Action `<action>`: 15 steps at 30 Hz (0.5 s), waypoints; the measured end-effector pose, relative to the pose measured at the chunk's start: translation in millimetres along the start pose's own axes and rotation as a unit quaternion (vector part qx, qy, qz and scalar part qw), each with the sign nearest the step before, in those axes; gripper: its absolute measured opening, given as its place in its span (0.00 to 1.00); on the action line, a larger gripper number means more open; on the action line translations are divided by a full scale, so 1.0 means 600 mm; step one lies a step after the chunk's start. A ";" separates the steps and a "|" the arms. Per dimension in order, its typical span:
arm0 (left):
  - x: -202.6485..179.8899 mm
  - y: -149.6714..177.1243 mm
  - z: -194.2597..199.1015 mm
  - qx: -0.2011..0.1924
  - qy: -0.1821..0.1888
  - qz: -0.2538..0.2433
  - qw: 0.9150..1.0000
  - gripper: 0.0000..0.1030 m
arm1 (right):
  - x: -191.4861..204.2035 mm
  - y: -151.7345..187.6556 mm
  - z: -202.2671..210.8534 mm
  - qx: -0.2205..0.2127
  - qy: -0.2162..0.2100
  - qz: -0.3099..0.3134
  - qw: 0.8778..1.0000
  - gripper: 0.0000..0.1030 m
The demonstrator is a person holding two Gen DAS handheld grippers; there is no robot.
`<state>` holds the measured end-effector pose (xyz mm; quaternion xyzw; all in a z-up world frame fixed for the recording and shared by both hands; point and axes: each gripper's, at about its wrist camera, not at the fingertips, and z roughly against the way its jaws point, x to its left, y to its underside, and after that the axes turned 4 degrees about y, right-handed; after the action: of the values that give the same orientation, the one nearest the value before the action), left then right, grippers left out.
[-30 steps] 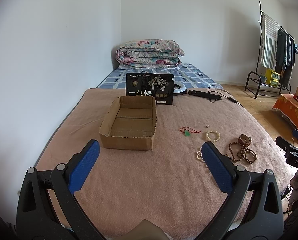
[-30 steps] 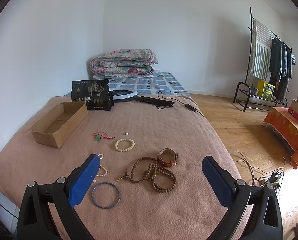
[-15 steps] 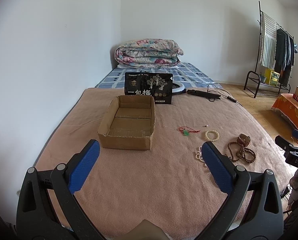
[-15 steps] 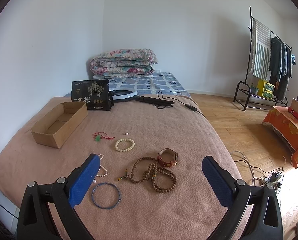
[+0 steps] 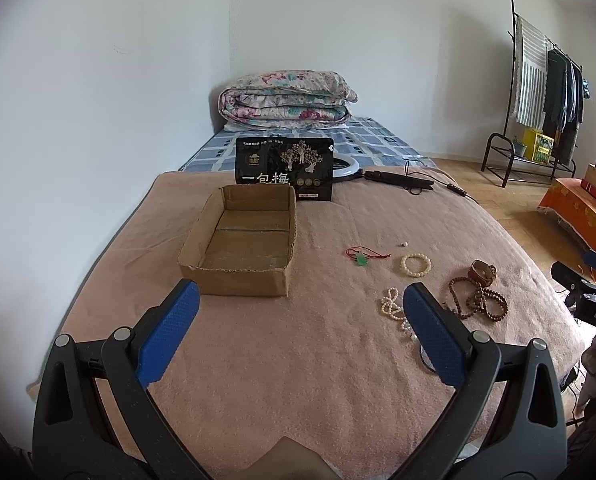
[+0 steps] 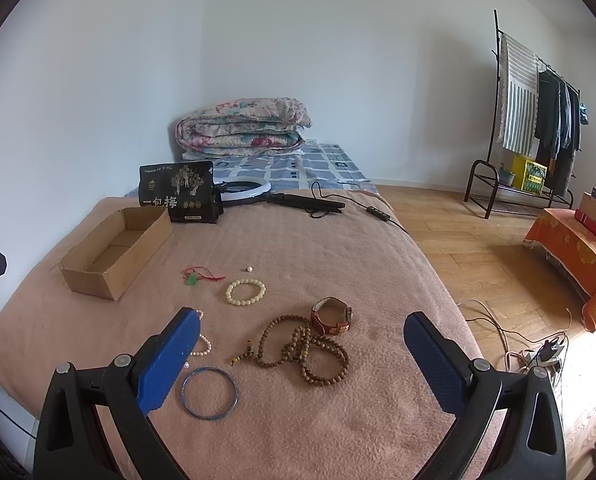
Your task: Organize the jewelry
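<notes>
Pink blanket (image 6: 298,248), blue bangle (image 6: 209,398), brown beads (image 6: 302,350), floral quilt (image 6: 241,126).

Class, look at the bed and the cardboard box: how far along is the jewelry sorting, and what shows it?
Nothing is done: the cardboard box is empty. Nothing is in hand: left gripper and right gripper both have open, empty jaws. Left on the blanket: wooden bead necklace, watch, cream bracelet, blue bangle, jade pendant.

a folded floral quilt (image 6: 241,126) at the bed's head, a black printed bag (image 6: 176,192) upright, a metal clothes rack (image 6: 538,120) by the wall.
</notes>
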<state>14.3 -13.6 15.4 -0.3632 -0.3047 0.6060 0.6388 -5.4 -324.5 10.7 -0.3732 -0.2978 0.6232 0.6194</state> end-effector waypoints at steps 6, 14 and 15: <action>-0.017 -0.002 -0.047 0.035 0.029 -0.010 0.999 1.00 | -0.031 -0.011 -0.025 0.009 0.036 0.012 0.999 1.00; -0.055 0.016 -0.105 0.069 0.075 -0.038 0.994 0.99 | -0.122 -0.026 -0.096 0.074 0.016 -0.048 0.996 1.00; -0.058 0.018 -0.112 0.076 0.083 -0.036 0.993 0.95 | -0.126 -0.025 -0.107 0.088 0.007 -0.054 0.995 1.00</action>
<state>61.3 -54.3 -29.2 -0.3510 -0.2166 0.5720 0.7090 53.1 -404.9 -4.3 -0.3050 -0.2572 0.6102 0.6844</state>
